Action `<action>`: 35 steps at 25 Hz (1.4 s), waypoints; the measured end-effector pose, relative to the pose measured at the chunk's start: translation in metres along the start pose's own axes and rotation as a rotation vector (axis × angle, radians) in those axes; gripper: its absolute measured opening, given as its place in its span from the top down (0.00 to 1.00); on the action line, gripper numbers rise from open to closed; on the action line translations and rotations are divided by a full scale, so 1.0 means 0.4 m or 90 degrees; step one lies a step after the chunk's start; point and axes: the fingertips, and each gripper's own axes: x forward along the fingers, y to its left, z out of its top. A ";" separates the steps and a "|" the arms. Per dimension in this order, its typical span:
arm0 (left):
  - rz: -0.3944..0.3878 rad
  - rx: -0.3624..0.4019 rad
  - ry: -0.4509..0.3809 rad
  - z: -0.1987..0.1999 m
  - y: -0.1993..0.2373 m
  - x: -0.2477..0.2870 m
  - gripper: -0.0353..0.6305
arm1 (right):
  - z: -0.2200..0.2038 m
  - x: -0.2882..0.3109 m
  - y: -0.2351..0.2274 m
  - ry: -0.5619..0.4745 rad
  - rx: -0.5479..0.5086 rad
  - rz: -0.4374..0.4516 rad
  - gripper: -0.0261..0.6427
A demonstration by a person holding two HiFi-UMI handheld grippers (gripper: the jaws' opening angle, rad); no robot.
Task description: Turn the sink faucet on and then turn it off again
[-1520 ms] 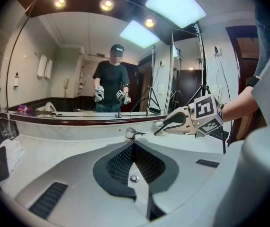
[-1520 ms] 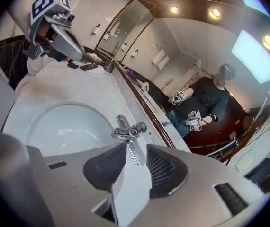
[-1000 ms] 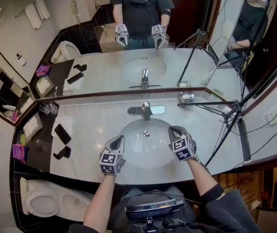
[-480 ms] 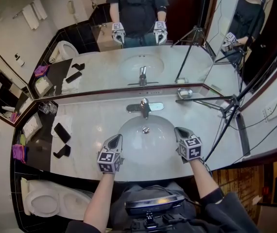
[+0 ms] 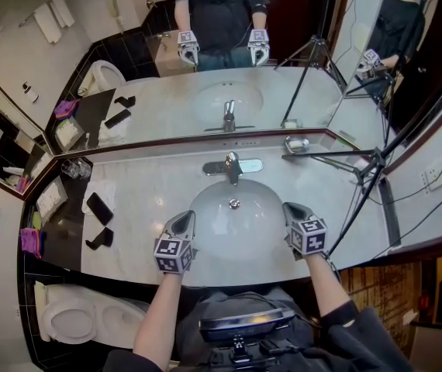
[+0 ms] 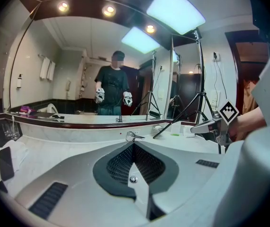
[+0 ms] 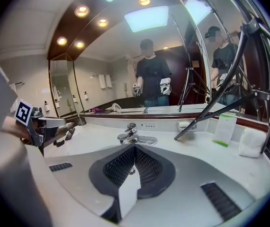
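The chrome faucet (image 5: 233, 166) stands on the marble counter behind the oval sink basin (image 5: 205, 208). My left gripper (image 5: 184, 220) hovers over the basin's front left rim, jaws shut and empty. My right gripper (image 5: 291, 208) hovers over the front right rim, also shut on nothing. Both sit well short of the faucet and apart from it. In the left gripper view the faucet (image 6: 131, 136) shows just beyond the closed left gripper (image 6: 134, 145). In the right gripper view the faucet (image 7: 131, 135) stands past the closed right gripper (image 7: 134, 149).
A tripod leg (image 5: 337, 157) crosses the counter at the right, near a soap dish (image 5: 296, 144). Black phones (image 5: 99, 210) and glasses (image 5: 76, 172) lie on the dark left ledge. A toilet (image 5: 70, 324) is below left. A mirror (image 5: 229, 68) backs the counter.
My right gripper has drawn away from the basin's middle toward the front right rim and rolled its marker cube more level. The left gripper has stayed put.
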 end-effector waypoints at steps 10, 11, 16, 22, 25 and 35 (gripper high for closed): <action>0.004 -0.004 0.001 -0.008 -0.007 0.003 0.97 | -0.032 0.006 -0.007 0.024 -0.033 -0.002 0.94; 0.005 -0.003 0.002 -0.009 -0.007 0.003 0.97 | -0.034 0.008 -0.007 0.026 -0.037 -0.001 0.94; 0.007 0.001 0.007 -0.010 -0.004 0.008 0.96 | -0.046 0.022 -0.002 0.035 -0.050 0.003 0.93; 0.012 0.001 0.012 -0.015 0.006 0.014 0.97 | -0.037 0.047 0.012 0.058 -0.154 -0.028 0.93; 0.014 0.003 0.017 -0.023 0.010 0.024 0.96 | -0.028 0.082 0.014 0.063 -0.233 -0.038 0.89; 0.016 0.002 0.025 -0.028 0.020 0.087 0.96 | 0.022 0.280 0.063 0.082 -0.551 -0.014 0.66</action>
